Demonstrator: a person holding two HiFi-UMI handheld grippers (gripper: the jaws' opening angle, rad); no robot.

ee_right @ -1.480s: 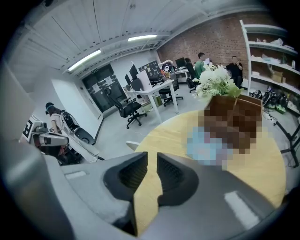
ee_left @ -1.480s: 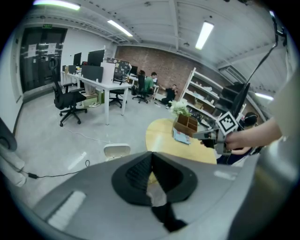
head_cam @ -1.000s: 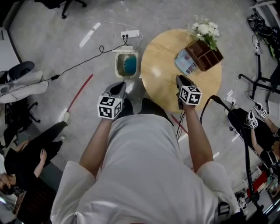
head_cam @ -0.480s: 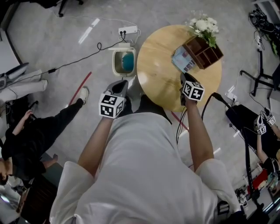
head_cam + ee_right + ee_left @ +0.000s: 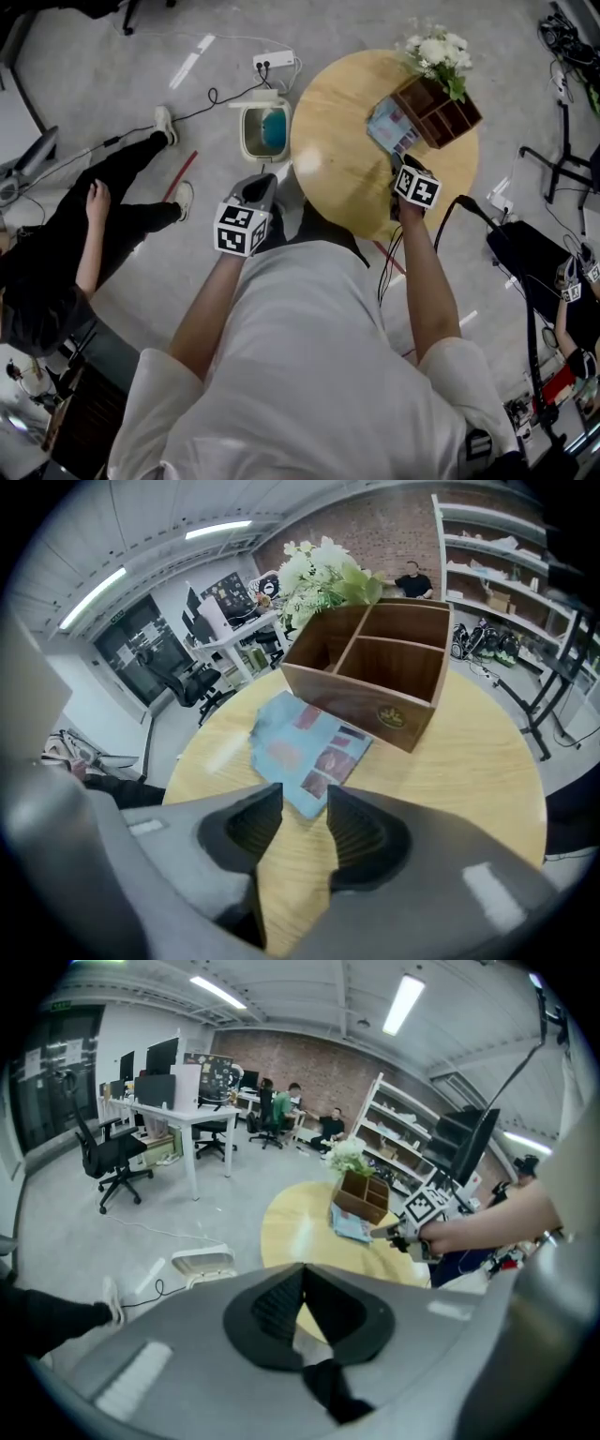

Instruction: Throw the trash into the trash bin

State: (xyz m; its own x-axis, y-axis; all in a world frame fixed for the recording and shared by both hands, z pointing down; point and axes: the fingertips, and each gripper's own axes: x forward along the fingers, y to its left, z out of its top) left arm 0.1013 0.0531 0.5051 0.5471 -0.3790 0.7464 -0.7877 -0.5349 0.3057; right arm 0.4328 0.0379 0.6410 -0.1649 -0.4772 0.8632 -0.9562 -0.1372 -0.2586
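A light-blue printed packet (image 5: 392, 128) (image 5: 305, 752) lies flat on the round wooden table (image 5: 342, 164), against a wooden box (image 5: 436, 108). My right gripper (image 5: 401, 161) (image 5: 305, 794) hangs over the table just short of the packet's near corner. It is open; its jaws have just been opening and nothing is between them. On the floor left of the table stands the white trash bin (image 5: 265, 131) (image 5: 202, 1265) with a blue liner, lid up. My left gripper (image 5: 261, 184) (image 5: 302, 1269) hovers above the floor near the bin, shut and empty.
White flowers (image 5: 436, 52) stand behind the box. A power strip (image 5: 275, 63) and black cables lie beyond the bin. A person in black (image 5: 84, 225) walks at the left. A black stand and more cables (image 5: 553, 159) are at the right.
My right gripper has moved forward and down over the table, up to the packet. The left gripper has shifted only slightly. The person in black has stepped closer to the bin.
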